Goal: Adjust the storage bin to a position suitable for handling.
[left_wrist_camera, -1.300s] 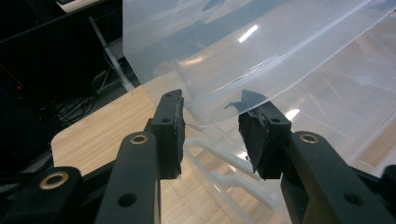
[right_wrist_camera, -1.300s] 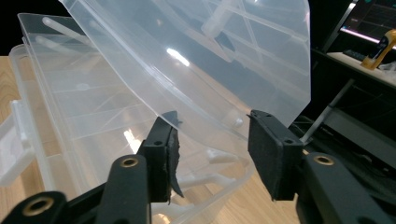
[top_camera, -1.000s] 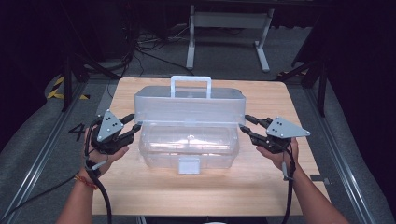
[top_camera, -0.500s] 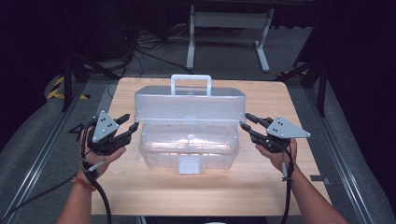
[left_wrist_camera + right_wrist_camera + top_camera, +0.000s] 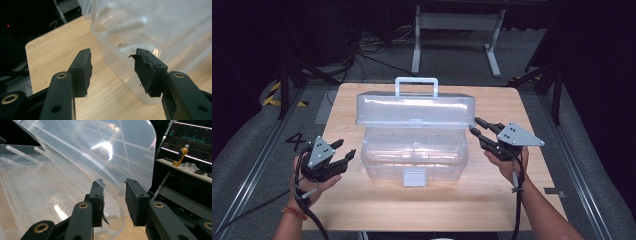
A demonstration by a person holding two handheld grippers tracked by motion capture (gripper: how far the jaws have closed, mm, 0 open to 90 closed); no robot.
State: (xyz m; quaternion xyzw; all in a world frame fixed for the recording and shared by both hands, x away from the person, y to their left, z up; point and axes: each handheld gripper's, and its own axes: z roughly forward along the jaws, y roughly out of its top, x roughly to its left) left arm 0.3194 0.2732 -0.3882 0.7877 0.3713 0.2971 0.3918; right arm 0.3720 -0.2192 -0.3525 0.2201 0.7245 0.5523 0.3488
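— Start at the left. What is the left gripper (image 5: 343, 159) doing?

— It sits just beside the left end of the clear plastic box (image 5: 414, 157), apart from it, jaws spread with nothing between them. In the left gripper view the box's rounded corner lies just ahead of the pads (image 5: 83, 68).

— And the box itself?

— It rests mid-table (image 5: 362, 210), long side toward the person, its lid (image 5: 416, 111) raised on the far edge with the handle (image 5: 416, 86) uppermost and a latch tab (image 5: 414, 177) at the front. It looks empty, so I judge it light, and thin enough to flex; the glossy walls probably slip under rubber.

— The right side?

— The right gripper (image 5: 476, 129) straddles the lid's right edge. In the right gripper view the jaws stand parted on either side of the sheet, not clamped.

— Where would you take hold?

— The lid's rim, gently: the rim is likely stiffer than the panel, and a hard pinch could crack or bow it.
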